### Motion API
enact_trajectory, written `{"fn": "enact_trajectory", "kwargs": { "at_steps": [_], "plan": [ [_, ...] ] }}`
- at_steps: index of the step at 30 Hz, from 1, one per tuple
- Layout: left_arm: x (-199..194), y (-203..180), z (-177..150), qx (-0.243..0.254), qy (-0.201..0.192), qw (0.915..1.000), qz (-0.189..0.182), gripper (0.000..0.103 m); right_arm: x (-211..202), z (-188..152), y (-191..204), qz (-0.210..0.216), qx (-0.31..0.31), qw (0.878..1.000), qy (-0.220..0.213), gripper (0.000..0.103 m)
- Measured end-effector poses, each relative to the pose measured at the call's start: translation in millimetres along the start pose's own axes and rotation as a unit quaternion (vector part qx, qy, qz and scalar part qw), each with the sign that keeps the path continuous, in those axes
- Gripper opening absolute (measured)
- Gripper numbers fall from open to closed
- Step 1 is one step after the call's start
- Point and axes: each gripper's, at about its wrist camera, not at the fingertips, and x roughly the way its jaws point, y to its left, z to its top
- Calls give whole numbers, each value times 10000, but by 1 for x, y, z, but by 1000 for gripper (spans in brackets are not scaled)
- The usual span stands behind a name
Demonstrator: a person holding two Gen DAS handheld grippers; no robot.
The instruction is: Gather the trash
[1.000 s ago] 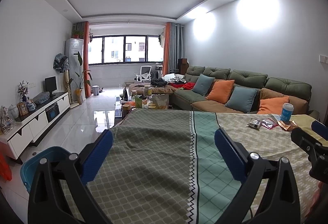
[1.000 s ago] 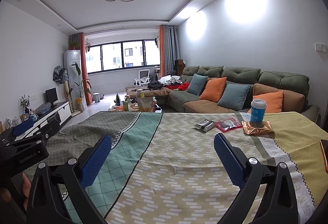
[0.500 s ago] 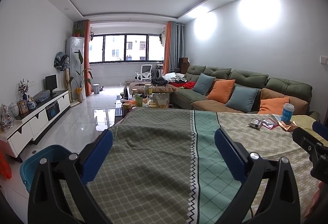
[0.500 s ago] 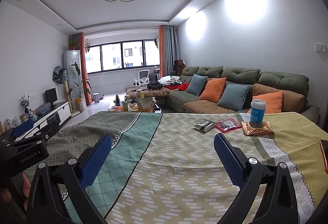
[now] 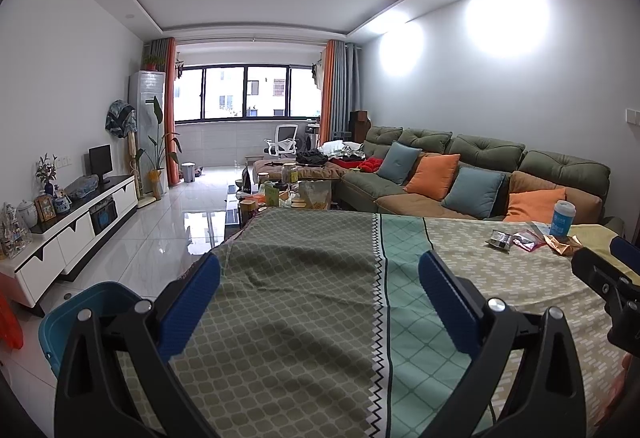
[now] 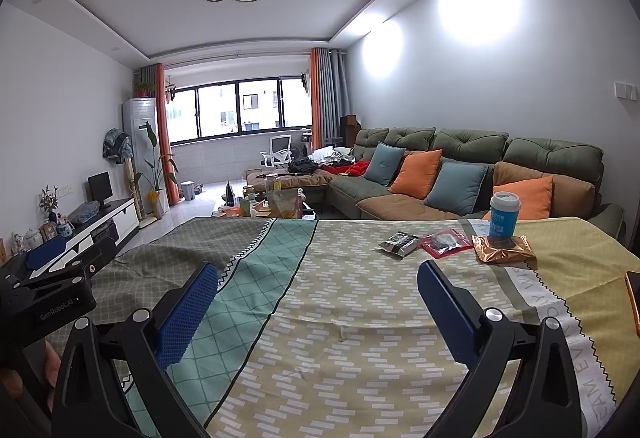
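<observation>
Trash lies at the far right of the cloth-covered table (image 6: 360, 318): a silver-black wrapper (image 6: 398, 244), a red packet (image 6: 445, 242), a copper foil bag (image 6: 503, 250) and a blue paper cup (image 6: 504, 214) standing behind the bag. They also show in the left wrist view: wrapper (image 5: 500, 238), red packet (image 5: 528, 240), foil bag (image 5: 564, 244), cup (image 5: 563, 218). My right gripper (image 6: 318, 312) is open and empty, short of the trash. My left gripper (image 5: 319, 306) is open and empty over the table's left part. A blue bin (image 5: 92, 312) stands on the floor at the left.
A green sofa (image 6: 480, 165) with orange and blue cushions runs behind the table. A cluttered coffee table (image 5: 280, 193) stands beyond it. A white TV cabinet (image 5: 76, 226) lines the left wall. An orange-edged object (image 6: 634, 298) lies at the table's right edge.
Both grippers stay open and nearly still. The left view has drifted slightly; the trash has not moved.
</observation>
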Motion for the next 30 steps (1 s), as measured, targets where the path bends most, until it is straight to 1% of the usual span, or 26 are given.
{"fn": "enact_trajectory", "kwargs": {
  "at_steps": [23,30],
  "plan": [
    [-1,0,-1,21,-1,10000,8,100,0,0,1,11,11,10000,4,99],
    [-1,-1,-2,133,2,9999,12,99,-1,0,1,12,21,10000,2,99]
  ]
}}
